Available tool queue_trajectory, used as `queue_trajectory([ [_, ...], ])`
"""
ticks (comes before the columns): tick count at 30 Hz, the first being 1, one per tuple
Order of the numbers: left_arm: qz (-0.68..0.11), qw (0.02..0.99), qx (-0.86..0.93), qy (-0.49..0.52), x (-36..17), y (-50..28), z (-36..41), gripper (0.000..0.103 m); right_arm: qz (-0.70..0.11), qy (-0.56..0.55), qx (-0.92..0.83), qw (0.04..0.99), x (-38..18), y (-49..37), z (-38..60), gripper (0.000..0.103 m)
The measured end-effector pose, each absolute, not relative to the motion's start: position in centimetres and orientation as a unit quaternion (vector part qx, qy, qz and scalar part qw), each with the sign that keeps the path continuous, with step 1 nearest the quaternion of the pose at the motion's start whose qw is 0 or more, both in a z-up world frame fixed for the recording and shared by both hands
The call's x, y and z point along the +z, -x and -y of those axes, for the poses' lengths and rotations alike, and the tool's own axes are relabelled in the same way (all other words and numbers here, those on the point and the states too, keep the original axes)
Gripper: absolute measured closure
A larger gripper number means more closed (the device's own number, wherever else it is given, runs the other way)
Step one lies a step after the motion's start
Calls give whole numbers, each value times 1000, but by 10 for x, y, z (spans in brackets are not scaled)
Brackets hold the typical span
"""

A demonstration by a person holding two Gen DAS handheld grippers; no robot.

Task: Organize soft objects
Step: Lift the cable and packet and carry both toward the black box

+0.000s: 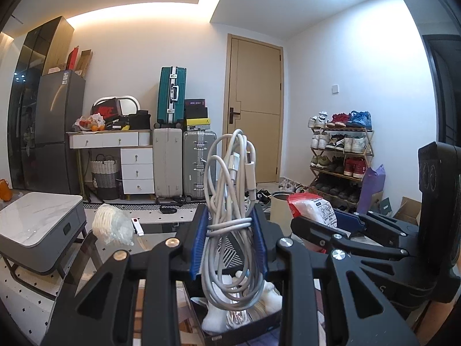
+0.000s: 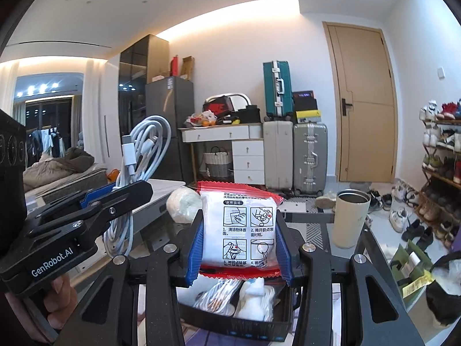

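Note:
My left gripper is shut on a coiled white cable and holds it upright above a dark box with white soft items inside. The cable also shows in the right wrist view. My right gripper is shut on a white packet with red edges, held above the same box. The packet and right gripper show at the right of the left wrist view. A clear-wrapped white bundle lies on the glass table.
A cream tumbler stands on the glass table to the right. A grey marble-top side table is at left. Suitcases, a drawer desk, a door and a shoe rack line the far wall.

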State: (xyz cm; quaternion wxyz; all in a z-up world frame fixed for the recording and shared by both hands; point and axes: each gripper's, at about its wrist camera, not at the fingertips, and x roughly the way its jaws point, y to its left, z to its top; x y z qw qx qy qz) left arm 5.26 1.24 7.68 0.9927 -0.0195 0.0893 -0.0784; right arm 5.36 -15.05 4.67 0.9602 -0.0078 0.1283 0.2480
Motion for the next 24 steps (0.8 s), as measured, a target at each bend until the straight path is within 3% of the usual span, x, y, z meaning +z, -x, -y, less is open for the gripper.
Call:
queue_trajectory([
  [17,-128,990,-54,22,55,-91,-19,74,-163,-4,219,962,32,-120,146,60],
  [24,-218,973,-71,38,35,-117,-17,74,-186,9,226,956,25,-128,142,60],
])
